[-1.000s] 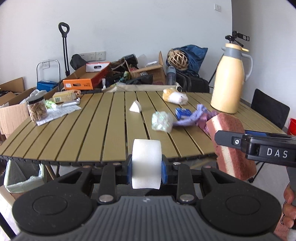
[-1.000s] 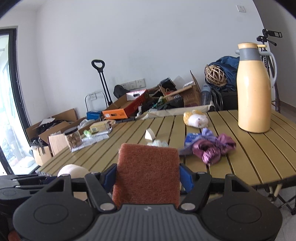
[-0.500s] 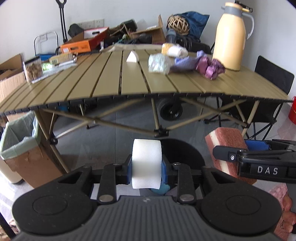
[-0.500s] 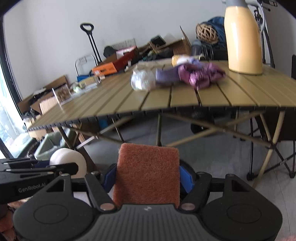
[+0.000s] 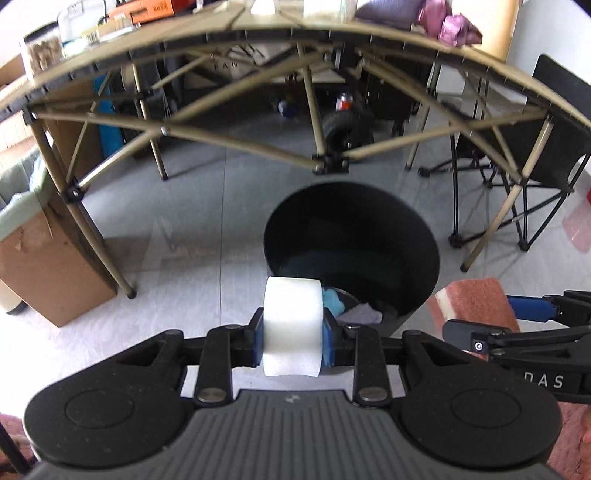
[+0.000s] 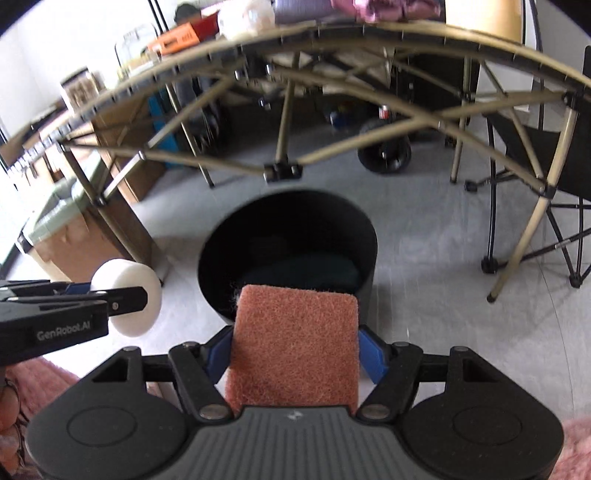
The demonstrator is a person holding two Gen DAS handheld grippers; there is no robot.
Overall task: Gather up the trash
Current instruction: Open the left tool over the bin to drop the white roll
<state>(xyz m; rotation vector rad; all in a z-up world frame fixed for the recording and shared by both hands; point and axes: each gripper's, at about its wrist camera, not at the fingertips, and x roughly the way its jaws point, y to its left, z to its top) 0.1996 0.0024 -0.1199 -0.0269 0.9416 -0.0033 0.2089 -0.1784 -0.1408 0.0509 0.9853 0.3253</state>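
My left gripper (image 5: 292,338) is shut on a white foam roll (image 5: 291,325) and holds it at the near left rim of a black round bin (image 5: 424,236) on the floor. My right gripper (image 6: 295,349) is shut on a reddish-brown scouring sponge (image 6: 295,343) and holds it at the near rim of the same bin (image 6: 364,229). The sponge (image 5: 471,302) also shows at the right of the left wrist view, and the roll (image 6: 129,295) at the left of the right wrist view. Blue and grey scraps (image 5: 345,308) lie inside the bin.
A folding slat table (image 5: 303,29) stands beyond the bin, with a purple cloth (image 5: 454,22) and other litter on top. A cardboard box lined with a green bag (image 5: 37,251) stands at the left. A black folding chair (image 5: 554,122) stands at the right.
Both grippers have dropped from table height and tilted down toward the bin on the floor, each still holding its object. The bin now lies close below them.
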